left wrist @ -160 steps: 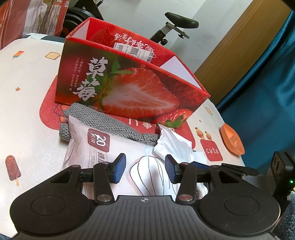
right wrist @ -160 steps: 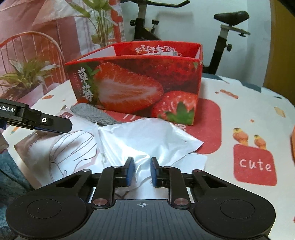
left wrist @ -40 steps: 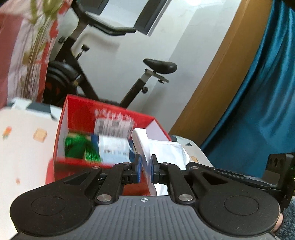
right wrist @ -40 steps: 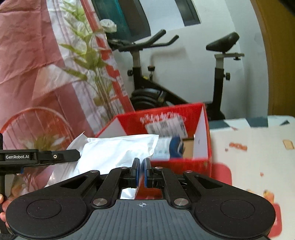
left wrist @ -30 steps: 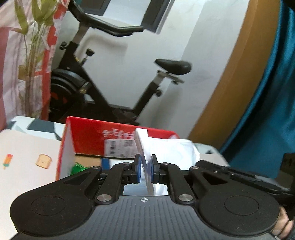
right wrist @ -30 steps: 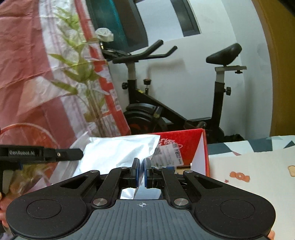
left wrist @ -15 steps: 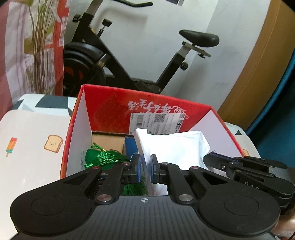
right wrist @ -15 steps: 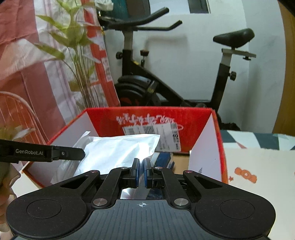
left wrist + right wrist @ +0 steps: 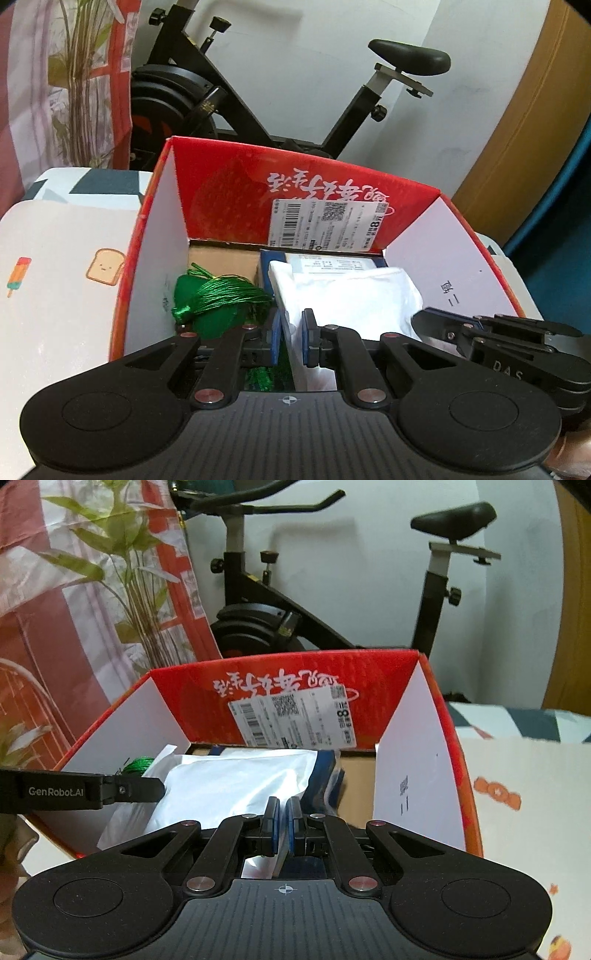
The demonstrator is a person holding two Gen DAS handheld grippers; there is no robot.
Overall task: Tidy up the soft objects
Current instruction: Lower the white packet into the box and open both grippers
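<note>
Mid-placement: white soft pack pinched at both ends, left gripper and right gripper jaws clamped on its edges, pack already down inside the red box beside the green tassel. Next, probably: release both, withdraw upward clear of the box walls. Readable: "GenRobot.AI" on the left gripper, "DAS" on the right; shipping label with barcode, QR code, big "8"; white script too stylised to read.

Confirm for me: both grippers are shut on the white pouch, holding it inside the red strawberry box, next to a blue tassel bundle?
Not quite. The tassel bundle is green, as the left wrist view shows. The rest holds: left gripper and right gripper are shut on the white pouch inside the red strawberry box.
</note>
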